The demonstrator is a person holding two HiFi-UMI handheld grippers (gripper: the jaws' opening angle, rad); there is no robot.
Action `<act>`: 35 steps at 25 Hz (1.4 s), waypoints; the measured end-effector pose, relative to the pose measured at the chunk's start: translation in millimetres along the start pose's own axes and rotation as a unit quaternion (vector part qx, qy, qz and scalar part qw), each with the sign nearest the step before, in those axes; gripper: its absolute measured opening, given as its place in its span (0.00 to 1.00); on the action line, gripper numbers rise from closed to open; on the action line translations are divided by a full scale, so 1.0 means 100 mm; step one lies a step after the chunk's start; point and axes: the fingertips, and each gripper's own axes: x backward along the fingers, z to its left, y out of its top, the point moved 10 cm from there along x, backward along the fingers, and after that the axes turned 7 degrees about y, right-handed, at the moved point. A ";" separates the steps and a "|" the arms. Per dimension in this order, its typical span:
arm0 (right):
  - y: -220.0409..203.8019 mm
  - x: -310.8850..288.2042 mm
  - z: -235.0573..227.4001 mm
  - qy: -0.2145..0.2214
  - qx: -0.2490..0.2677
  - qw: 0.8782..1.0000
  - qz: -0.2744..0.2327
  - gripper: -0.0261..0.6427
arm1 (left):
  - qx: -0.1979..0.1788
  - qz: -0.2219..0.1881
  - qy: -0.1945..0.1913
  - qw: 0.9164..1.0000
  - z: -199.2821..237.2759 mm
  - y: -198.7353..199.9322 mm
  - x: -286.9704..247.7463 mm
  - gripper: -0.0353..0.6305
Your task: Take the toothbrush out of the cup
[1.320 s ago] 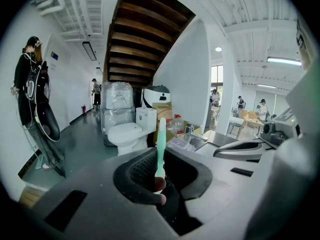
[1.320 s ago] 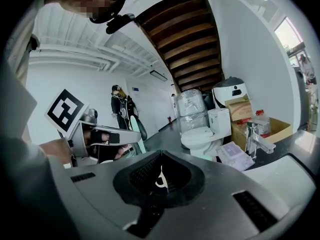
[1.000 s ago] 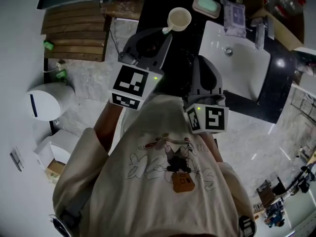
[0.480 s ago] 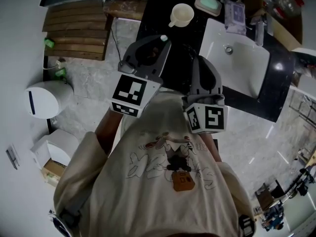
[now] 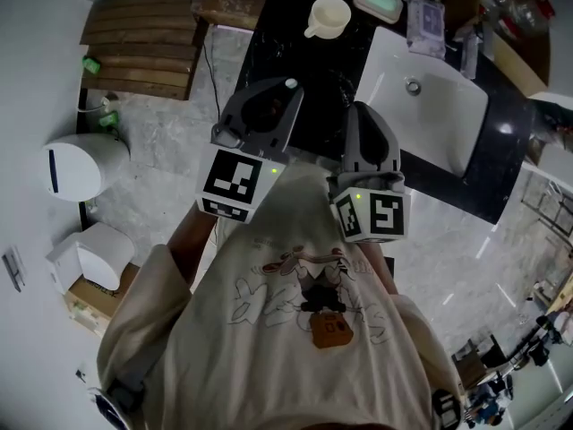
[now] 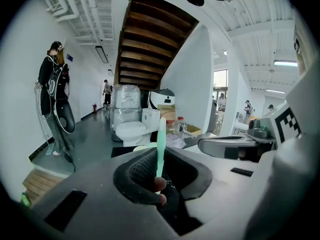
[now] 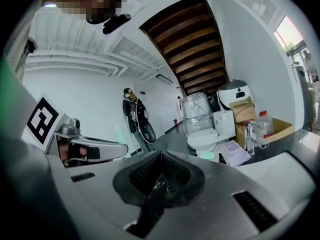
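Observation:
In the head view a cream cup (image 5: 329, 14) stands on the black counter (image 5: 309, 124) at the top. My left gripper (image 5: 286, 95) hovers well below the cup, toward the person, and is shut on a pale green toothbrush (image 5: 290, 84). In the left gripper view the toothbrush (image 6: 161, 141) stands upright between the pads, its head above the jaws of the left gripper (image 6: 159, 178). My right gripper (image 5: 356, 111) hangs beside it over the counter edge. The right gripper (image 7: 160, 157) is shut with nothing in it.
A white sink (image 5: 448, 141) with a faucet (image 5: 472, 56) lies right of the cup. A green soap dish (image 5: 376, 5) and a tissue packet (image 5: 425, 27) sit at the counter's back. On the floor at left are a white toilet (image 5: 85, 177) and wooden steps (image 5: 139, 52).
My left gripper has drawn back from the cup toward the person, carrying the toothbrush. The right gripper has shifted back slightly with it.

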 end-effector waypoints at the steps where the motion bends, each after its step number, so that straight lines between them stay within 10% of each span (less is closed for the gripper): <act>1: 0.01 0.04 -0.02 0.005 0.000 1.000 0.000 0.07 | 0.002 0.000 0.005 1.000 -0.05 0.00 0.04 0.13; 23: 0.01 0.77 -0.16 0.165 0.109 0.980 0.025 0.07 | -0.009 0.032 0.079 0.996 -1.25 -0.26 0.56 0.13; 35: 0.06 0.83 -0.35 0.191 0.060 0.979 0.036 0.07 | -0.009 0.026 0.080 0.996 -1.46 -0.28 0.58 0.13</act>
